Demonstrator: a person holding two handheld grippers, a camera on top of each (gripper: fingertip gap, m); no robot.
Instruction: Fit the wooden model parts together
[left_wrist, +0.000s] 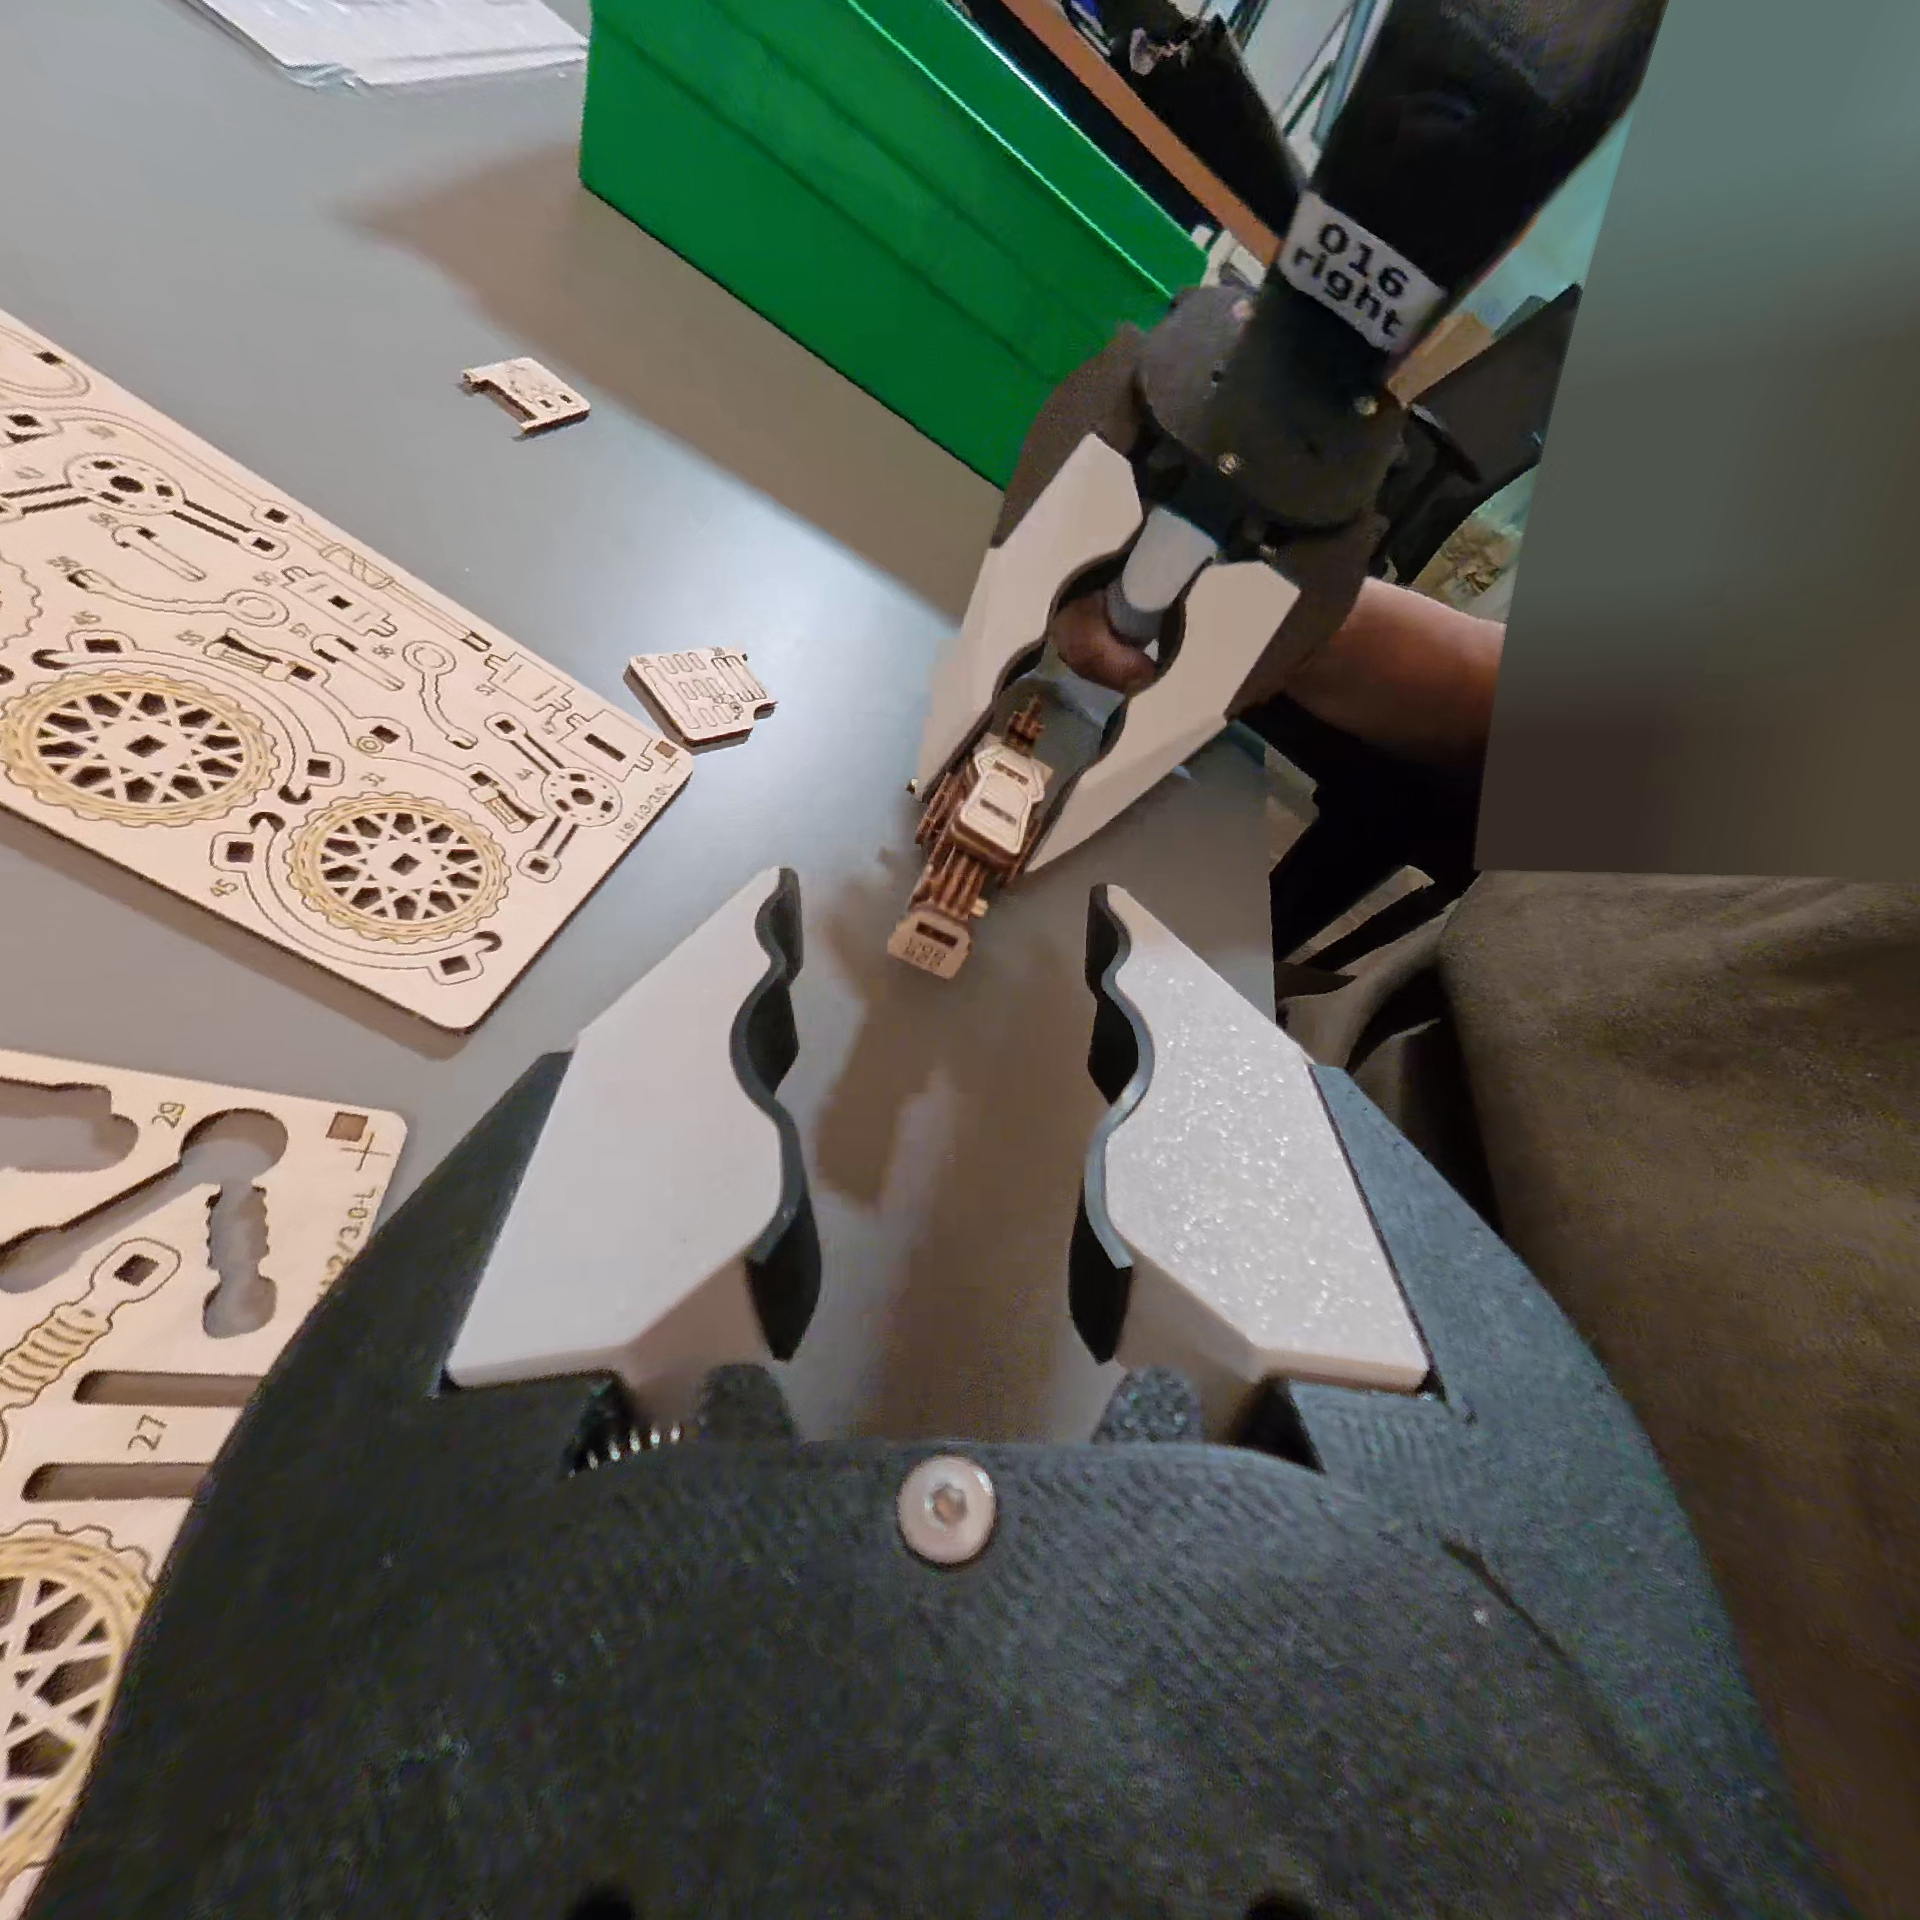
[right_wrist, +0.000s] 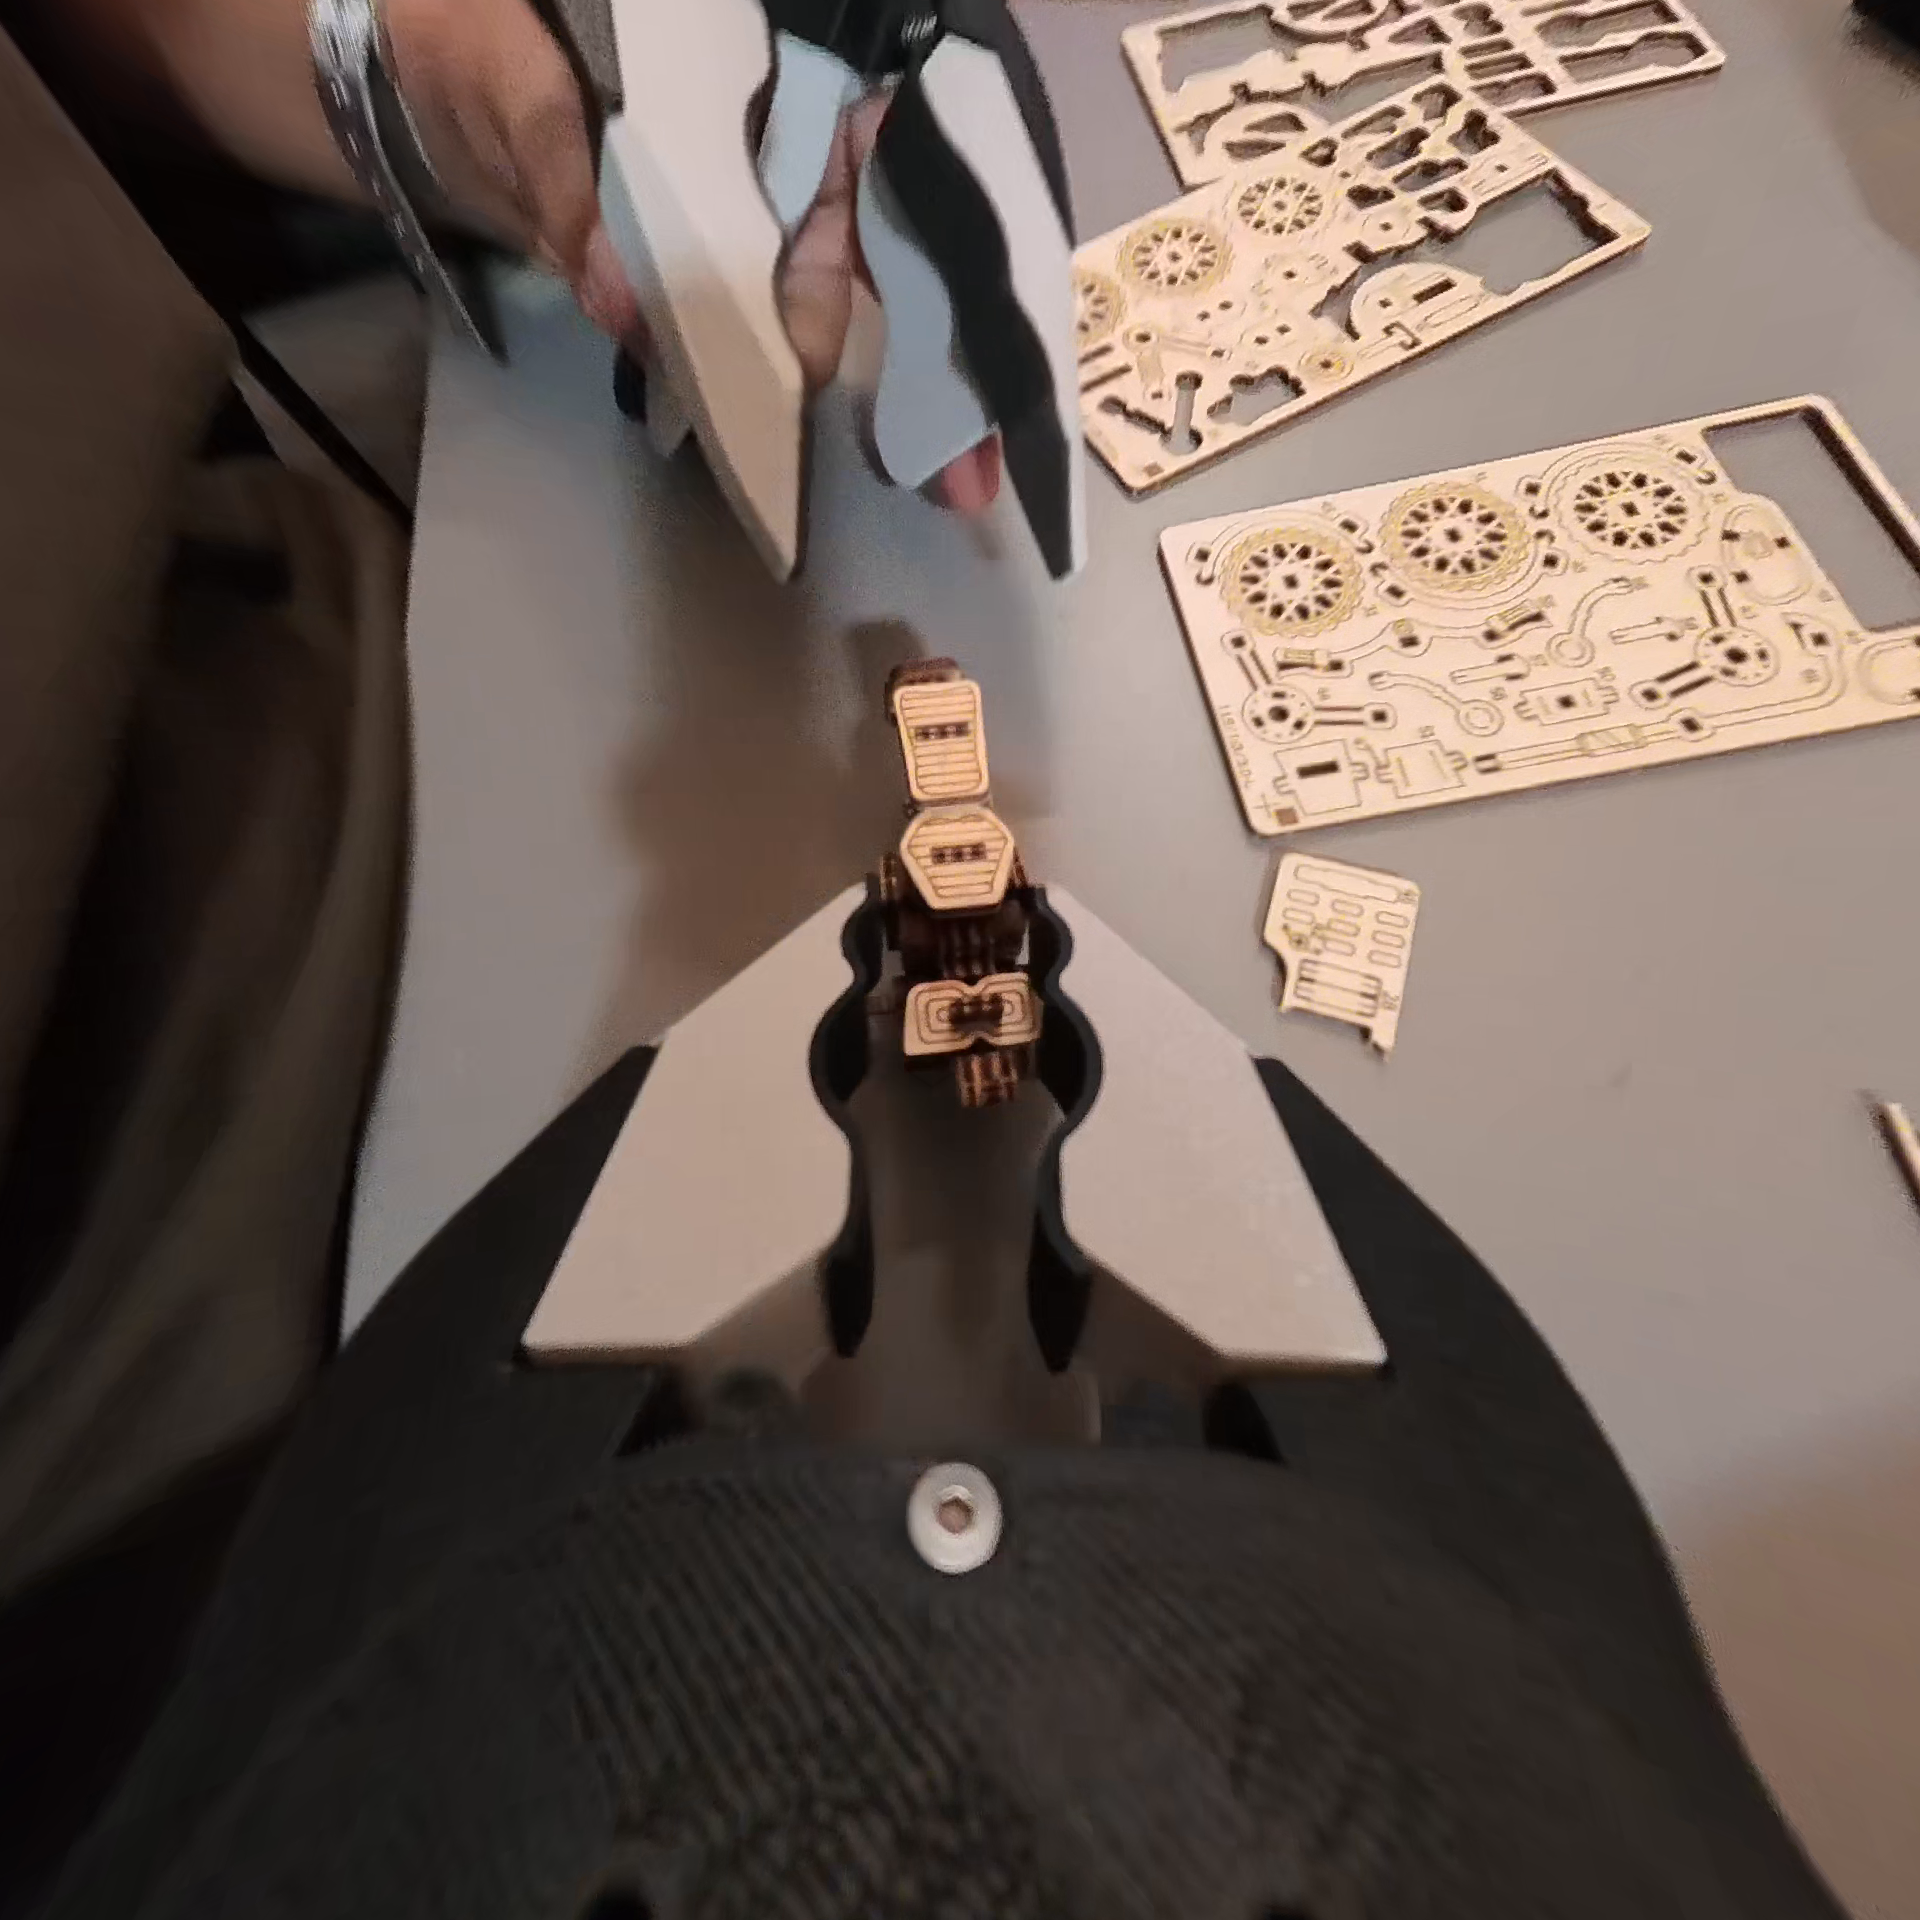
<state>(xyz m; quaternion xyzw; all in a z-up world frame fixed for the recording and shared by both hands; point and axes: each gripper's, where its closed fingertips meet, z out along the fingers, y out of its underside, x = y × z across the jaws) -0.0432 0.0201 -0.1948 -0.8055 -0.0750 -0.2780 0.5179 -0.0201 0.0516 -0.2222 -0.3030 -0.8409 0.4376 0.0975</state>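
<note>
Left wrist view: looks forward and down along the left gripper (left_wrist: 940, 1049), close above the grey table (left_wrist: 416, 260), facing the right gripper (left_wrist: 987, 831).
Right wrist view: looks down along its own fingers, close, facing the left gripper.
Shared: the wooden model (right_wrist: 951, 883), nearest parts sheet (left_wrist: 260, 707), table.

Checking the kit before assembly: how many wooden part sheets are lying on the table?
3: the farthest sheet at the top edge, the middle sheet just nearer, and the nearest sheet by the loose piece. Others may lie out of frame.
</note>
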